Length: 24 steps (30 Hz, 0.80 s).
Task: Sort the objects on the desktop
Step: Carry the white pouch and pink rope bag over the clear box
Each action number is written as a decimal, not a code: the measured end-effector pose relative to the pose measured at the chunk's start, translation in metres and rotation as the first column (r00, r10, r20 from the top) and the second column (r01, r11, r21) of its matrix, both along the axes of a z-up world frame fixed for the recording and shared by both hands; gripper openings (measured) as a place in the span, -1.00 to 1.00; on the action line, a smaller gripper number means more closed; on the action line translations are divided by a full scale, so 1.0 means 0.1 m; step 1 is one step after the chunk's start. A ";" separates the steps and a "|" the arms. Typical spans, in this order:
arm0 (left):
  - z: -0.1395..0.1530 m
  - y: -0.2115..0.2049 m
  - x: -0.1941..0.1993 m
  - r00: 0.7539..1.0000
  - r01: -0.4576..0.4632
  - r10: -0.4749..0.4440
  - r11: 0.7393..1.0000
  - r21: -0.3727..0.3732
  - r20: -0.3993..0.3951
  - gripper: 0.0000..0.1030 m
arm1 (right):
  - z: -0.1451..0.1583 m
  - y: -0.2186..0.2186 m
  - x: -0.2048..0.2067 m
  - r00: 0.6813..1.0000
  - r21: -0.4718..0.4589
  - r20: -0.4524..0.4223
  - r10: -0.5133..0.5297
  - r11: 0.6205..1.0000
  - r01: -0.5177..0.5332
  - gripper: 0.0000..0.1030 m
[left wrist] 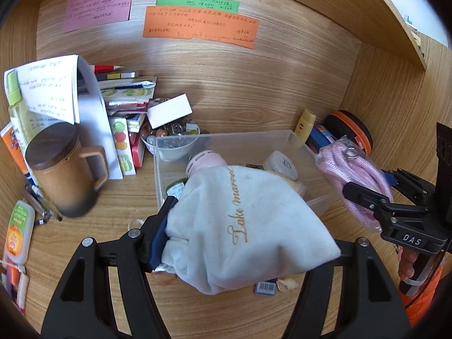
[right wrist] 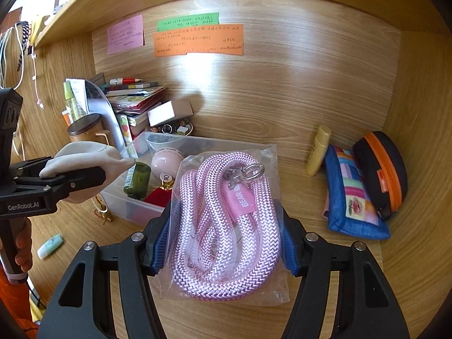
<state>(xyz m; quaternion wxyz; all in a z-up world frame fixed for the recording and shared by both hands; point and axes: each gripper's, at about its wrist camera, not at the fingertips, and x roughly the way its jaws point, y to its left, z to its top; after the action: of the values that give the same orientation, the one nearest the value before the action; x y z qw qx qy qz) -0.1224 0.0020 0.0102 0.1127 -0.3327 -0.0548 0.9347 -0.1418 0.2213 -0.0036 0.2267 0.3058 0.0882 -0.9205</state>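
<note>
Left gripper point(left wrist: 251, 226) is clamped on a white drawstring pouch point(left wrist: 248, 226) with gold script lettering, jaws part-way apart with the soft cloth bulging between them, and it hangs just above the near edge of the clear plastic bin point(left wrist: 226, 138). Right gripper point(right wrist: 223, 237) is squeezing a coiled pink rope point(right wrist: 226, 226) sealed in a clear bag, blue pads pressed to both sides, metal clasp showing at the top of the coil. A hand wraps each handle.

Inside the bin: a green bottle point(right wrist: 137, 179), a round pink item point(right wrist: 166, 161) and something red beside them, though what the red thing is I can't quite make out.

The wooden desk point(left wrist: 226, 90) is crowded. At the left stands a brown lidded mug point(left wrist: 66, 169) in front of a leaning stack of books and papers point(left wrist: 124, 96), with a small bowl of trinkets point(left wrist: 172, 141) just behind the bin. At the right, a yellow tube point(right wrist: 317, 151), a patchwork pouch point(right wrist: 353, 195) and a black case with an orange zip point(right wrist: 381, 169) lie together against the side panel. Pink, green and orange notes point(right wrist: 197, 39) are stuck to the wooden back wall under a shelf.
</note>
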 end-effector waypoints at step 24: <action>-0.20 0.10 -0.45 0.997 0.050 -0.051 0.999 0.012 0.058 0.37 | -0.21 -0.38 -0.47 0.995 0.036 0.081 0.051 0.998 -0.054 0.15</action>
<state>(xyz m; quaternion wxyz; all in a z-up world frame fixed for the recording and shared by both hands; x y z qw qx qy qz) -0.1678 0.0119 -0.0101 0.1365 -0.3603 -0.0547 0.9212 -0.1885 0.1830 -0.0241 0.2483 0.3443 0.1049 -0.8993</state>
